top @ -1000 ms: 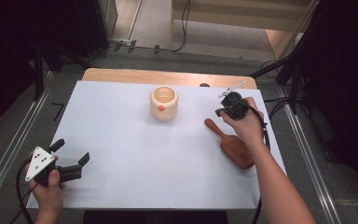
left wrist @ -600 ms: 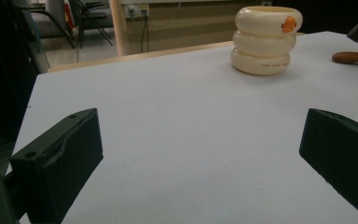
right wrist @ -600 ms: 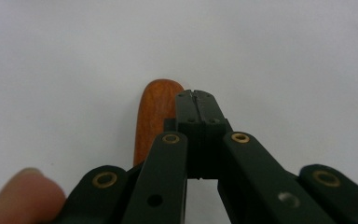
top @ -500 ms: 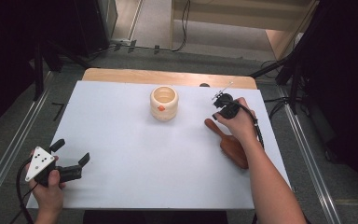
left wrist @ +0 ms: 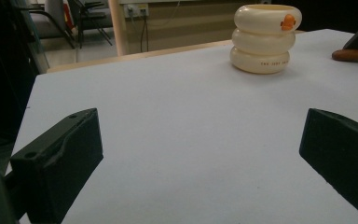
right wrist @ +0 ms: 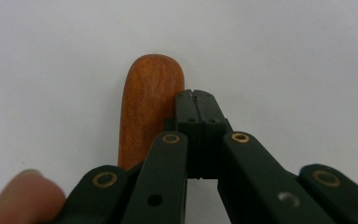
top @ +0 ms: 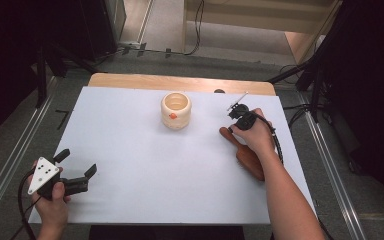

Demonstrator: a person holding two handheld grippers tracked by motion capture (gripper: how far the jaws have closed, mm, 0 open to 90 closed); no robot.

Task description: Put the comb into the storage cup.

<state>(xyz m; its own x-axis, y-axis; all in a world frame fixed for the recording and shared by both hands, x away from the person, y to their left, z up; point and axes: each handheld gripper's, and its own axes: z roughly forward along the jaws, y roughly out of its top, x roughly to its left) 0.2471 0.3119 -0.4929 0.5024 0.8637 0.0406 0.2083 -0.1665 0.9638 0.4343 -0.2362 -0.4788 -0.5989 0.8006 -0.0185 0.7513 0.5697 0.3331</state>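
Black fingers of the right gripper (right wrist: 196, 95) are pressing together, clenched with nothing between them, and their tips are sitting just beside the rounded end of the spoon's handle, on its right in the right gripper view; whether they are touching the wood I cannot tell. Wooden and reddish-brown, the spoon (top: 245, 152) is lying flat on the counter (top: 140, 165), to the right of the cup (top: 175, 110) and a little nearer the person, its handle end pointing toward the cup and its broad bowl end running under the right hand (top: 255, 135). That hand is gripping the right gripper from above, with a cable looping off beside the wrist.

Over at the near left corner of the counter, well apart from the cup, the left gripper (top: 75, 167) is lying level in the left hand (top: 52, 200), its fingers (left wrist: 58, 158) standing wide apart and released, with only bare white surface between them. Its grey three-cornered plate is facing up. The cup, cream-coloured and ribbed in three rings with a small orange mark near its rim, is standing upright near the far middle of the counter.
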